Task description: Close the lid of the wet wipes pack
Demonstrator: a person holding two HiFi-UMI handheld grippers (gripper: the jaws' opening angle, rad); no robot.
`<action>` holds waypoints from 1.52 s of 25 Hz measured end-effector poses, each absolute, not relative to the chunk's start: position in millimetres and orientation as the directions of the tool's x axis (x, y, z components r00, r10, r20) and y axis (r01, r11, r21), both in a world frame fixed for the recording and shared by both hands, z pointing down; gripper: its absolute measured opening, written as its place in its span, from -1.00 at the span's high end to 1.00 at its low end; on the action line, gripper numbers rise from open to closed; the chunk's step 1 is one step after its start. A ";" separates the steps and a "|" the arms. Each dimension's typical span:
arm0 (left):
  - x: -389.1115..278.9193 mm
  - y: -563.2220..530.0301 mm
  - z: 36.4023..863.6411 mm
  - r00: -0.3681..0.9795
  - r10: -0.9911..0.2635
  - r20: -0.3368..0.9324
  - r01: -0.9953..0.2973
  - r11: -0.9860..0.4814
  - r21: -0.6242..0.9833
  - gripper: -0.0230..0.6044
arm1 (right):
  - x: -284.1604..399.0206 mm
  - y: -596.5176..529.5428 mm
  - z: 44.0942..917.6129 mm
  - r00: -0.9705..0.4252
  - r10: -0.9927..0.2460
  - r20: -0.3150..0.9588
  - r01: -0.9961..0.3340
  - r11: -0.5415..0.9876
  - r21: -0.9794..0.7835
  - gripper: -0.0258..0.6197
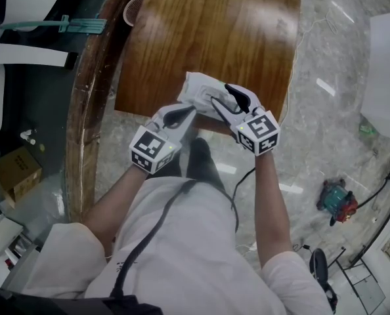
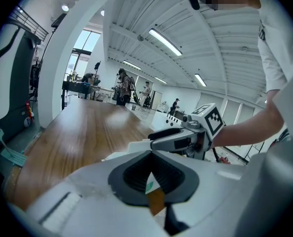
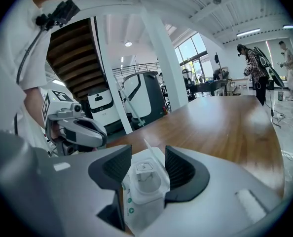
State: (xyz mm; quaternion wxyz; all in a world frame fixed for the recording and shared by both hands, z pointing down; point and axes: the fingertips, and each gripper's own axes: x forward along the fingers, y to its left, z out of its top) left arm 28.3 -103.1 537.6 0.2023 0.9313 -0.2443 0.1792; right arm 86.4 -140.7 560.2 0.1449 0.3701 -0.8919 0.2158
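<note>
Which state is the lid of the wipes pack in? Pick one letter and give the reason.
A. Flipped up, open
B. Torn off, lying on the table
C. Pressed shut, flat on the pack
A: in the right gripper view the lid stands up behind the uncovered opening of the pack, which sits between the parted jaws of the right gripper.

The left gripper (image 2: 150, 153) fills the bottom of the frame, its dark pads (image 2: 131, 174) meeting at the tips. A scrap of white-and-green and some brown wood show through the slit behind them. Just past the tips lies the white pack (image 2: 130, 146), and the right gripper (image 2: 152, 138) reaches in from the right just above it. The table (image 2: 82, 132) runs to the upper left, with people (image 2: 123, 88) standing beyond it.
</note>
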 end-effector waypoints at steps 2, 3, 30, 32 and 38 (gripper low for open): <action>28.1 -101.6 536.2 0.818 -0.383 0.429 -0.527 -0.799 0.291 0.92 | 84.9 -138.3 560.3 -0.685 -0.595 0.419 -0.721 0.635 -0.278 0.27; 27.7 -100.9 535.5 0.819 -0.383 0.428 -0.526 -0.800 0.290 0.92 | 83.6 -137.3 560.5 -0.687 -0.593 0.420 -0.719 0.636 -0.279 0.27; 16.9 -98.6 534.0 0.819 -0.386 0.425 -0.527 -0.799 0.290 0.92 | 58.0 -115.4 580.2 -0.694 -0.520 0.498 -0.687 0.684 -0.243 0.27; 17.1 -99.4 533.2 0.818 -0.388 0.424 -0.528 -0.799 0.288 0.92 | 56.8 -114.0 581.7 -0.693 -0.516 0.504 -0.686 0.687 -0.239 0.27; 16.7 -98.2 535.7 0.821 -0.378 0.428 -0.521 -0.802 0.291 0.92 | 52.8 -109.6 584.4 -0.694 -0.505 0.514 -0.681 0.692 -0.239 0.27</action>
